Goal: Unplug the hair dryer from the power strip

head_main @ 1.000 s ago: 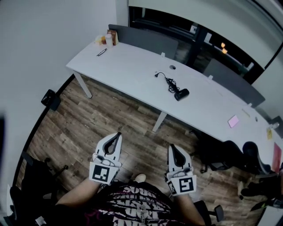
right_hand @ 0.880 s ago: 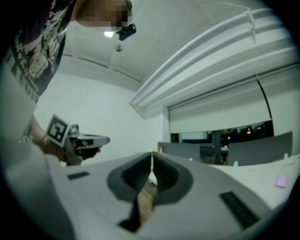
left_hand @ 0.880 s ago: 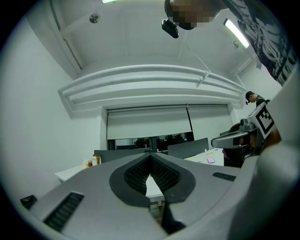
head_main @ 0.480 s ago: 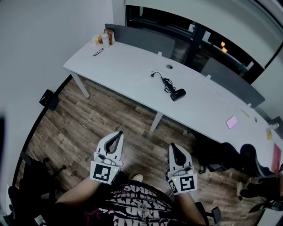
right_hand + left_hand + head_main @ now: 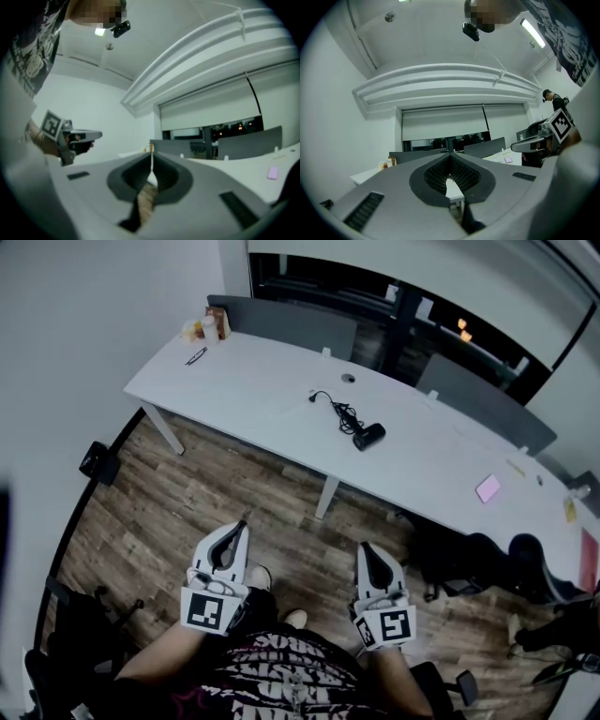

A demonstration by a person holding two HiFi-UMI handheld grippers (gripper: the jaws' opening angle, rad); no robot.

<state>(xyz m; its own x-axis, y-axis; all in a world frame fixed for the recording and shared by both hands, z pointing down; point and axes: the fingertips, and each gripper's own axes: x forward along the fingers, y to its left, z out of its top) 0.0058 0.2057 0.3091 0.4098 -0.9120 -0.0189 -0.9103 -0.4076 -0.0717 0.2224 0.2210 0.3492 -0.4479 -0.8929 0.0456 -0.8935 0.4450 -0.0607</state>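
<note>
You hold two tools low in front of you over the wood-plank floor [image 5: 187,512], both pointing level toward the long white tabletop [image 5: 262,381]. Your left tool [image 5: 242,525] has its jaws brought together tip to tip, with nothing between them. Your right tool [image 5: 365,548] is likewise fully closed and carries nothing. The two sit side by side with a gap between them, and neither touches anything.

The one black hair dryer [image 5: 368,436] lies on its side near the middle of the tabletop, well apart from both tools, with open floor between you and it. Its single black cord [image 5: 339,412] runs in a loose tangle from the dryer toward the far left. The cord finishes in a dark plug-like tip [image 5: 314,396] on the surface, near one small round hole [image 5: 349,378] in the top. You cannot tell from here whether that end is joined to anything.

There is one dark pen [image 5: 196,355] toward the left end of the tabletop. A cluster of small containers [image 5: 208,326] stands at the far left corner, too small to count. One pink note [image 5: 487,488] lies toward the right end. Two grey partition panels [image 5: 281,324] stand along the far edge, one behind the left half and one behind the right. Two white legs [image 5: 325,498] show under the near edge. Two black office chairs [image 5: 530,563] stand by the right end.
</note>
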